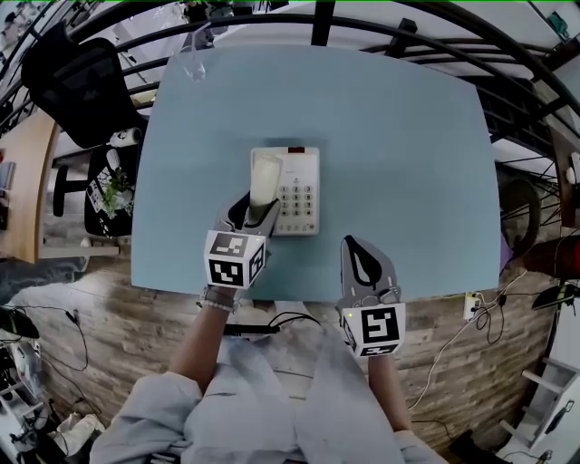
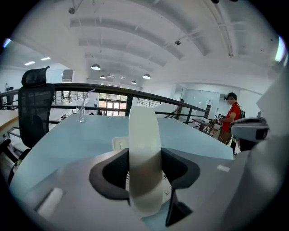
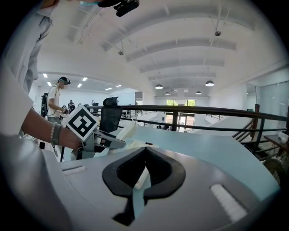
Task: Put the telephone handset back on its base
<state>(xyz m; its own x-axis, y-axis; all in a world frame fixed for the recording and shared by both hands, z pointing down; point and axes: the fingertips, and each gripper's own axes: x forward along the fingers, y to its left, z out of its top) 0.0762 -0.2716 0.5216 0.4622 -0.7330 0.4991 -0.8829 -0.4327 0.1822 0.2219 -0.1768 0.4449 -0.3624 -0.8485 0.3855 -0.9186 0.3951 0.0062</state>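
A white handset (image 1: pixel 265 181) is held upright and slightly tilted, with my left gripper (image 1: pixel 256 213) shut on its lower part. It hangs over the left side of the white telephone base (image 1: pixel 297 190), whose keypad shows to the right. In the left gripper view the handset (image 2: pixel 144 158) fills the gap between the black pads (image 2: pixel 113 173), and a corner of the base (image 2: pixel 118 143) peeks out behind. My right gripper (image 1: pixel 361 246) rests at the table's front edge, right of the base, shut with nothing in it. The right gripper view shows the handset (image 3: pixel 124 131) at left.
The phone stands mid-table on a light blue table (image 1: pixel 408 181). A drinking glass (image 1: pixel 193 54) stands at the far left corner. A black office chair (image 1: pixel 77 86) is left of the table; a black railing (image 1: pixel 381 27) runs behind it. Cables lie on the floor below.
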